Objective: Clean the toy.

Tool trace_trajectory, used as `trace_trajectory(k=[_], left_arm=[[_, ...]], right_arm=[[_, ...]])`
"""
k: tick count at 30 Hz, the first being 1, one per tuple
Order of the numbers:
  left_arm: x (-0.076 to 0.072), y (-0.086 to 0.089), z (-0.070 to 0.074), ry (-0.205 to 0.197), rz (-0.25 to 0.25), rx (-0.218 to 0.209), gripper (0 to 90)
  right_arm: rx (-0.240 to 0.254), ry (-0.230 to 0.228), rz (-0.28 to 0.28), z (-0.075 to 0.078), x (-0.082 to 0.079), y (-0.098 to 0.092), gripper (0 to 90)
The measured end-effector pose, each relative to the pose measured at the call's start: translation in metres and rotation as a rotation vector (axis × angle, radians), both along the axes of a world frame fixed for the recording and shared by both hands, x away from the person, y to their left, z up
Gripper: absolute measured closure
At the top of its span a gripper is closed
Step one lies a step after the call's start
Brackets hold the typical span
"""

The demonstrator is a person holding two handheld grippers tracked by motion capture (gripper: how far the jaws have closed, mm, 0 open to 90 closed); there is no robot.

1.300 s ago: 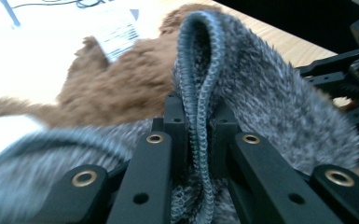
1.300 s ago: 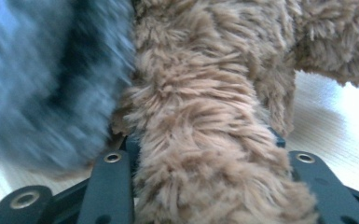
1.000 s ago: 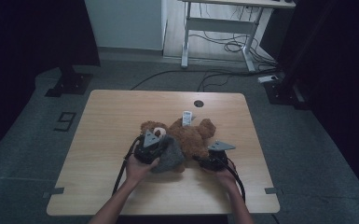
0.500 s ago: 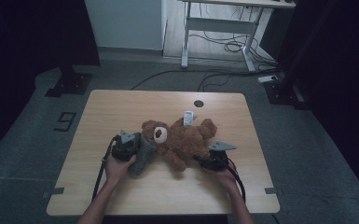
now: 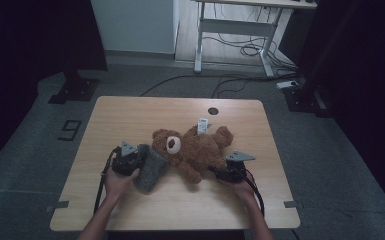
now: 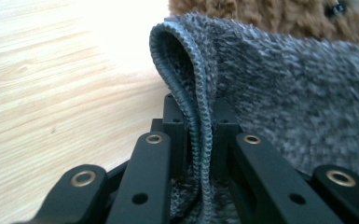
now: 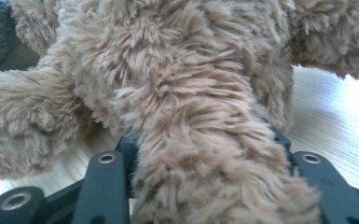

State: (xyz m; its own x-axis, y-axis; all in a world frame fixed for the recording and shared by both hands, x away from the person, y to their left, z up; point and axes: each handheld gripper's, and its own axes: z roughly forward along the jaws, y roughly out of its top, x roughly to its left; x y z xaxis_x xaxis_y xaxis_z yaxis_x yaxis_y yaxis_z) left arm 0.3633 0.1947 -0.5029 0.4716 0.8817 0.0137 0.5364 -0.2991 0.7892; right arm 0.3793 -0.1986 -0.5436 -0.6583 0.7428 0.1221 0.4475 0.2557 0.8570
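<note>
On the pale wooden table (image 5: 130,115), the left gripper (image 6: 200,135) pinches the grey knitted garment's (image 5: 150,170) ribbed edge beside the brown plush teddy bear's (image 5: 197,150) head, while the right gripper (image 5: 220,172) clamps its furry leg, likely anchoring it.

The left claw (image 6: 200,144) is clamped tight on the folded, ribbed edge of a grey knitted garment (image 6: 289,93), black jaws pressing the fabric from both sides. The hem loops up in a rounded fold above the jaws, and the knit spreads off to the right, fuzzy and speckled. Behind it, along the top edge, sits brown plush fur of a teddy bear (image 6: 261,14), touching the grey cloth, a dark eye just showing at the upper right. To the left lies the pale wooden bench (image 6: 51,84), brightly lit.
</note>
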Motion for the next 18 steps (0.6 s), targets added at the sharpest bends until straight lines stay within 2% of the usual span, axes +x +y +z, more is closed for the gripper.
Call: trace_trajectory(k=[6,10,14,17,18], left_arm=[[-0.017,0.029,-0.007,0.022,0.037,0.059,80.0],[-0.028,0.054,-0.015,0.045,0.082,0.071,80.0],[-0.037,0.076,-0.021,0.062,0.121,0.062,79.5],[-0.041,0.086,-0.024,0.074,0.137,0.054,79.2],[-0.044,0.089,-0.027,0.084,0.136,0.067,79.0]], right_arm=[[0.011,0.007,0.001,-0.001,0.0,-0.002,47.8],[0.014,0.01,0.003,-0.001,0.0,-0.002,47.0],[0.02,0.015,-0.001,-0.002,0.0,-0.003,44.5],[0.027,0.021,-0.008,-0.002,0.0,-0.003,43.0],[0.033,0.027,-0.015,-0.003,0.0,-0.004,41.5]])
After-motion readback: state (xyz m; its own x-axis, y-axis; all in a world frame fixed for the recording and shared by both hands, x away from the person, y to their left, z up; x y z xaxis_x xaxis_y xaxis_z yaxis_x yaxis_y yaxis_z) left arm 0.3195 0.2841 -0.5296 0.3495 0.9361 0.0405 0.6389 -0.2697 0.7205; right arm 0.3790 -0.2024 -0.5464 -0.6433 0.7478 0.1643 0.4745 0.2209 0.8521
